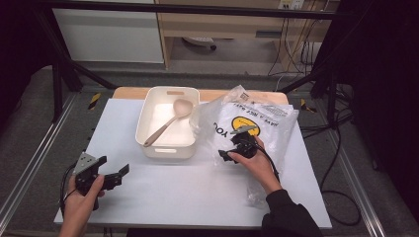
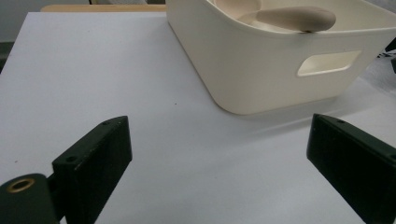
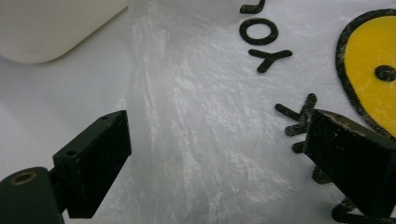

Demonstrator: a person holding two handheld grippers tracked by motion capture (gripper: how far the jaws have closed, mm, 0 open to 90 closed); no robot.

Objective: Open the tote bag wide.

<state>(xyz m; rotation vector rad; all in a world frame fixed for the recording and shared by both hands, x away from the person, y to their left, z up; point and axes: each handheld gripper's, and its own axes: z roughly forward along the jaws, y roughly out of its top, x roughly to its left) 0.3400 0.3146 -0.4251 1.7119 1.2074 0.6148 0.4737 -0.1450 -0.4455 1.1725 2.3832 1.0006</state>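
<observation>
Crinkled clear plastic, the bag (image 1: 257,121) lies right of centre in the high view, beside the tub (image 1: 168,148); its lower edge is hidden under the person's hand. Its printing is cut off in the right gripper view, only parts of the letters and yellow face showing. Right gripper (image 3: 219,154) hovers over it, fingers spread. Left gripper (image 1: 112,174), lower left, is spread above bare tabletop (image 2: 93,70).

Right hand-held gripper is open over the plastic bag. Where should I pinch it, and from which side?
Probably pinch the plain, crinkled edge of the plastic bag nearest the white bin, coming down from above. The bag lies flat on the table, and the raised folds between the open jaws of the right hand-held gripper give them loose film to gather.
</observation>
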